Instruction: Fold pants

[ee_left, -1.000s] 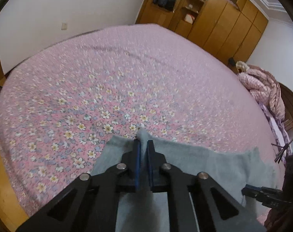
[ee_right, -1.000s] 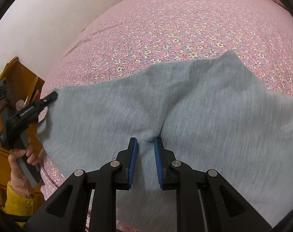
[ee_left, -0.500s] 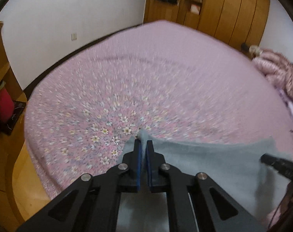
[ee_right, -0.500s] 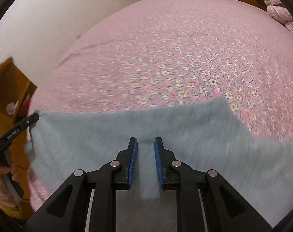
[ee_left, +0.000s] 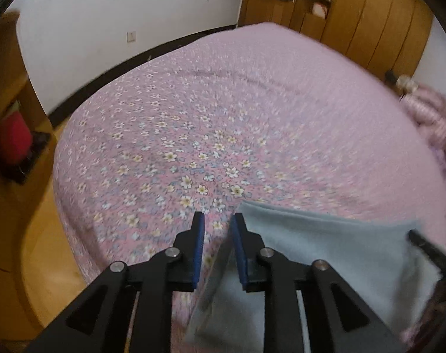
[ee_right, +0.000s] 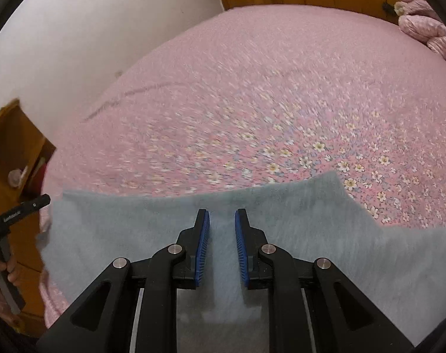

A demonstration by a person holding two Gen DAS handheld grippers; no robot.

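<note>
Presently the grey pants (ee_right: pixel 281 235) lie at the bed's (ee_left: pixel 252 103) near edge, apparently part-folded; the left hand-held gripper (ee_left: pixel 217 229) is opening, empty, while the right hand-held gripper (ee_right: pixel 221 223) pinches a fabric ridge, further folds pending.

A wide bed (ee_left: pixel 252 103) carries everything here, covered by a pink bedspread (ee_right: pixel 281 88) printed with small white and yellow flowers. Grey pants (ee_right: pixel 311 223) lie flat directly on the bedspread at the bed's near edge, their straight far edge running across it and one side stepping down toward the near edge. At the bed's far corner a bunched pink quilt (ee_right: pixel 426 26) lies heaped.
</note>
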